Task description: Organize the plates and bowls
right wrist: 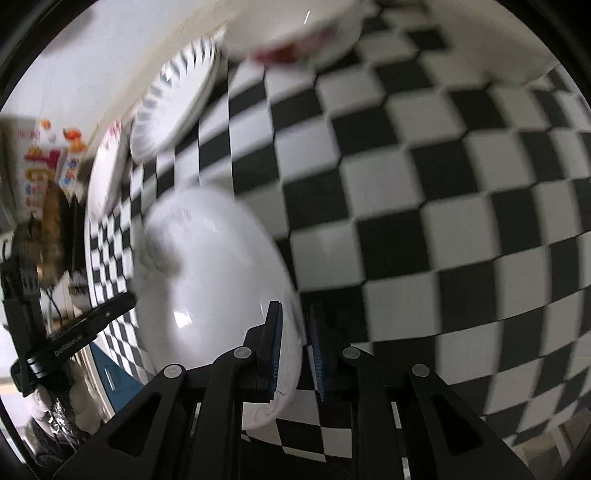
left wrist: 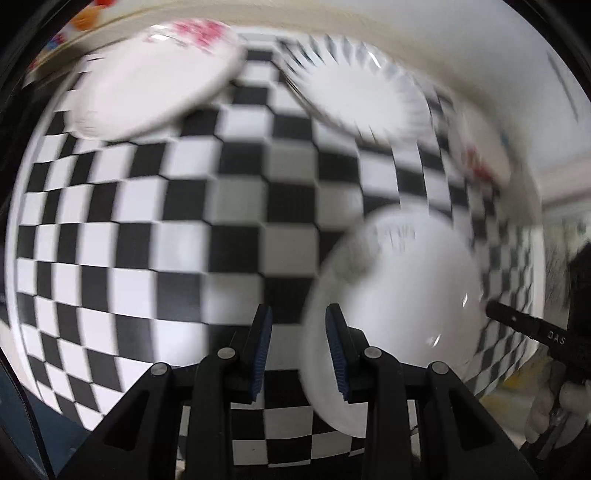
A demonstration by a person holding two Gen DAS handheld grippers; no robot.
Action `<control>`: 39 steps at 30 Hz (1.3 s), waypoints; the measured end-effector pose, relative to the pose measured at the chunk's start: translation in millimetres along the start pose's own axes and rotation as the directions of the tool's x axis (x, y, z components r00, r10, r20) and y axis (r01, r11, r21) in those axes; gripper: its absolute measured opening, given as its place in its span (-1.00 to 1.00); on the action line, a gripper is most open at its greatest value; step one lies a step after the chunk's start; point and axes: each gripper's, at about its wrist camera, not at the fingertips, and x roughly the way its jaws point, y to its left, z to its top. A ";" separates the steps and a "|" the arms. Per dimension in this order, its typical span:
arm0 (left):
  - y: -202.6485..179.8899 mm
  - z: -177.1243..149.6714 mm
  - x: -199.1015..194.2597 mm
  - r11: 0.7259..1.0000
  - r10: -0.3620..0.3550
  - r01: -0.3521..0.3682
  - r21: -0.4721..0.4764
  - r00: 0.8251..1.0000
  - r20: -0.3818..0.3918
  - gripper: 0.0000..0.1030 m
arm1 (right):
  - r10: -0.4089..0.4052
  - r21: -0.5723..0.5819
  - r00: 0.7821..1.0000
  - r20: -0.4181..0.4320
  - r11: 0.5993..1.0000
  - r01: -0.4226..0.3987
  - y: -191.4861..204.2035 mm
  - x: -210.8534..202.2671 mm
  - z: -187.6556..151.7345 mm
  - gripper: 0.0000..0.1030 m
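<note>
Four dishes lie scattered, unstacked; right tool point(right wrist: 293, 354) pinches white bowl point(right wrist: 210, 288) rim, left tool point(left wrist: 299, 354) spread beside it, plates at twelve o'clock.

White bowl point(right wrist: 210, 280): plain, glossy, its rim held between the right gripper point(right wrist: 295, 354) fingers, tilted above the checked cloth; also in left view point(left wrist: 399, 291). Floral plate point(left wrist: 155, 74): white, pink-red print near one edge, flat on the cloth, far left. Striped plate point(left wrist: 354, 85): white, dark radial rim marks, flat, far centre. Red-patterned dish point(right wrist: 295, 33): white; far right; too blurred to tell its shape.
</note>
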 end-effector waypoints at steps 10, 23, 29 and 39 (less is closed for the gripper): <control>126.6 67.4 -29.0 0.920 -0.035 0.074 -0.385 0.994 0.108 -0.36 | 0.133 -0.352 0.990 0.040 0.929 -0.111 164.9 -30.3 94.8 -0.10; 220.1 138.8 8.0 0.806 -0.004 0.065 -0.589 0.995 0.104 -0.36 | 0.044 -0.524 0.991 -0.126 0.846 -0.104 332.6 141.9 253.4 -0.13; 228.5 161.8 19.6 0.821 0.023 0.033 -0.570 0.996 0.091 -0.37 | -0.011 -0.556 0.985 -0.171 0.826 -0.088 342.7 183.3 270.9 -0.37; 224.2 172.7 21.4 0.834 0.091 -0.024 -0.552 0.991 0.094 -0.46 | -0.017 -0.620 0.983 -0.183 0.778 -0.102 359.8 201.6 267.4 -0.65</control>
